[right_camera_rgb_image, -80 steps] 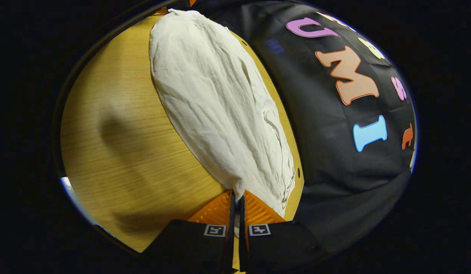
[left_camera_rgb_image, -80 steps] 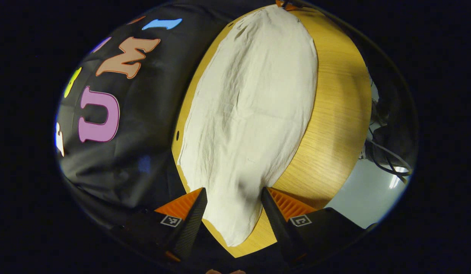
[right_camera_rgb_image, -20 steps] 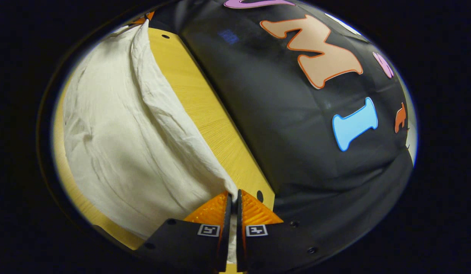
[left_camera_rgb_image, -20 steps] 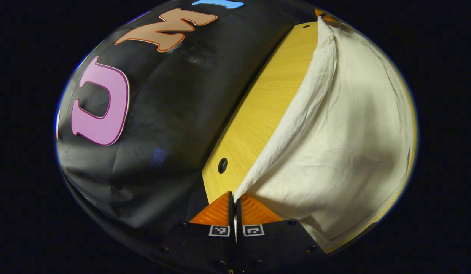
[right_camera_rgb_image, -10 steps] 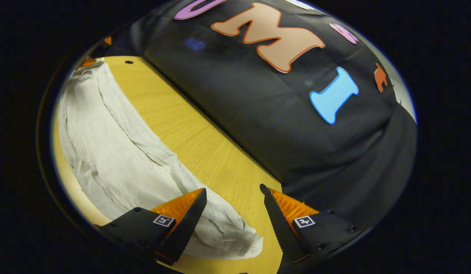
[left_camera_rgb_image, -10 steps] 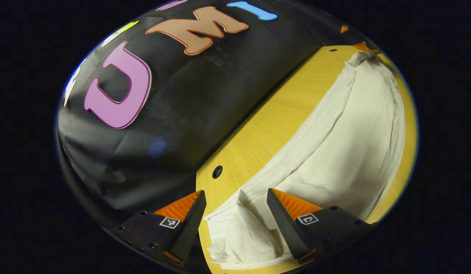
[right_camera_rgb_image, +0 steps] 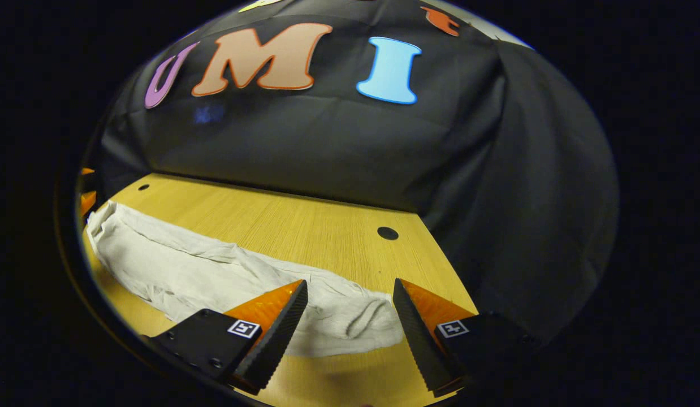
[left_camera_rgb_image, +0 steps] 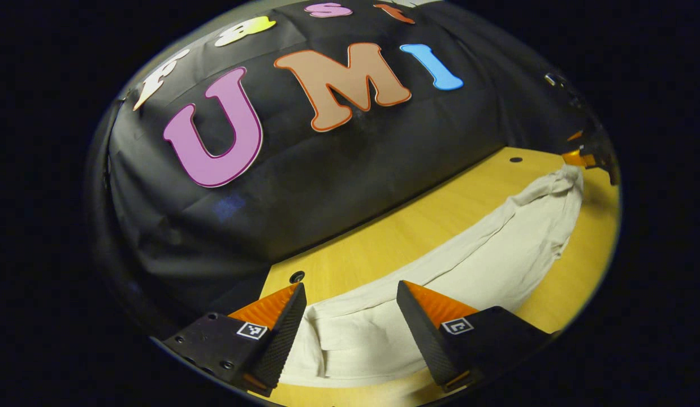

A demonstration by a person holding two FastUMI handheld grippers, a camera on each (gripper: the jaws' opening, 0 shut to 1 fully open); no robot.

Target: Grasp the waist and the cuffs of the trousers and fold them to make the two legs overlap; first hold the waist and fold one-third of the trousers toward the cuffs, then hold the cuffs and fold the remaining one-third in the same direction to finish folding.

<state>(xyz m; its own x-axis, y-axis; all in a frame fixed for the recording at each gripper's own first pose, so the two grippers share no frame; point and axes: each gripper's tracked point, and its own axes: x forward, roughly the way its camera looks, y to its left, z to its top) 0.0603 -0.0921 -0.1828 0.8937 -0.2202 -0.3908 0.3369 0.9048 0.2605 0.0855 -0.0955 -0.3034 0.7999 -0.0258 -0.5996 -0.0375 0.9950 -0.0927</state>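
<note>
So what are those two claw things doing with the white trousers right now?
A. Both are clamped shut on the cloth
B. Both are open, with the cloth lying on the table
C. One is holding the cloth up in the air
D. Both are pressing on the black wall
B: the left gripper and right gripper have fingers spread apart, and the trousers lie on the wooden table.

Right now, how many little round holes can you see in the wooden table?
2. One hole sits by the table's right back corner, one hole by its left. The trousers may hide more.
</note>
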